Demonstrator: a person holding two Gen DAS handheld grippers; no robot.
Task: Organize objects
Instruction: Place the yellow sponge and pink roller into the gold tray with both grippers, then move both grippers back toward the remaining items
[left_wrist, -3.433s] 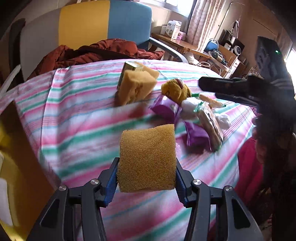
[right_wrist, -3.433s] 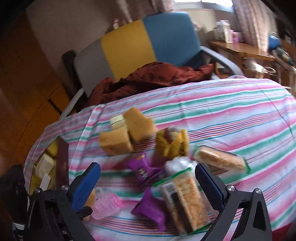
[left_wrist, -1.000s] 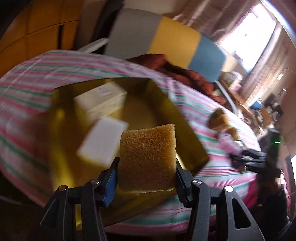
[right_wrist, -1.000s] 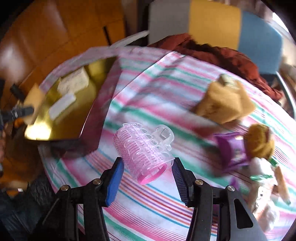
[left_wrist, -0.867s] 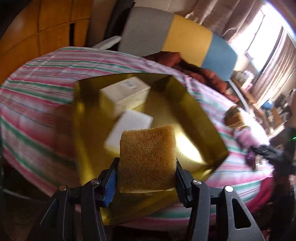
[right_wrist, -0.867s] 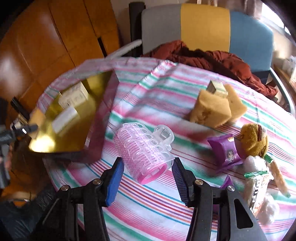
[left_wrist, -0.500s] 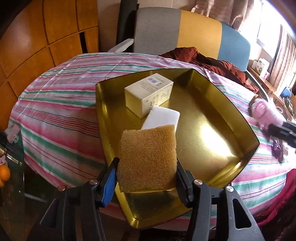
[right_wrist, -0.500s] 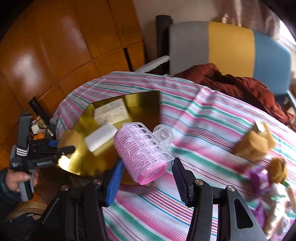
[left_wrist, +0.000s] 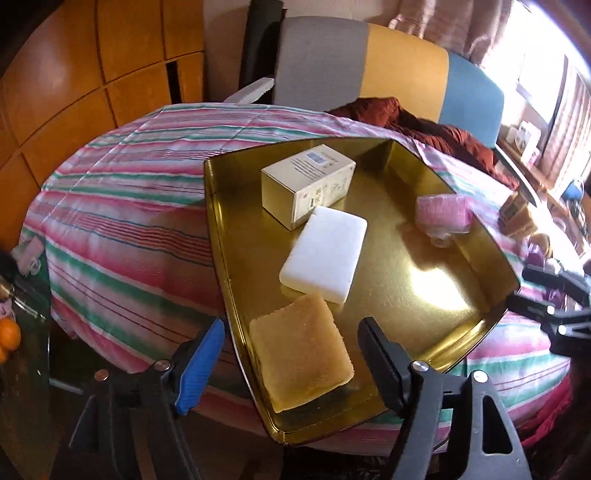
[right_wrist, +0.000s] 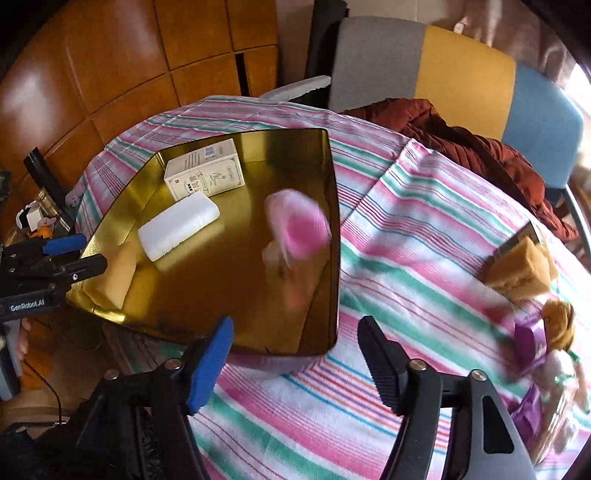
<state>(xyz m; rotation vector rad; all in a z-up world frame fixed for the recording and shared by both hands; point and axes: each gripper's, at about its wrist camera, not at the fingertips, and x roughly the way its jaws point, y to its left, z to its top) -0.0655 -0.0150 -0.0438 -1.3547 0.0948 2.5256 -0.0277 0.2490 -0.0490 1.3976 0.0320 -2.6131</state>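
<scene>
The left gripper (left_wrist: 291, 354), black with one blue pad, stands spread over the near corner of a gold metal tray (left_wrist: 495, 254); its jaws have just been opening, and the tan rectangular sponge (left_wrist: 301, 360) lies released between them on the tray floor, touching neither pad. The right gripper (right_wrist: 295, 356) has likewise just been opening and hangs empty above the tray's near edge. The pink plastic hair roller (right_wrist: 297, 227), blurred, sits inside the tray by its right-hand wall; whether it rests on the floor cannot be told. Toward the tray's far corner stand a cream cardboard box (left_wrist: 308, 184) and, just beside it, a white rectangular block (left_wrist: 325, 254), whose near corner meets the sponge.

The tray rests at the left end of a table under a pink, green and white striped cloth (right_wrist: 406, 229). At the cloth's right edge lie more tan sponges (right_wrist: 522, 271), a doll (right_wrist: 559, 319) and purple packets (right_wrist: 530, 343). Behind stand a grey, yellow and blue chair (right_wrist: 461, 66) draped with a rust-red garment (right_wrist: 461, 144), and orange wood panelling (right_wrist: 110, 55).
</scene>
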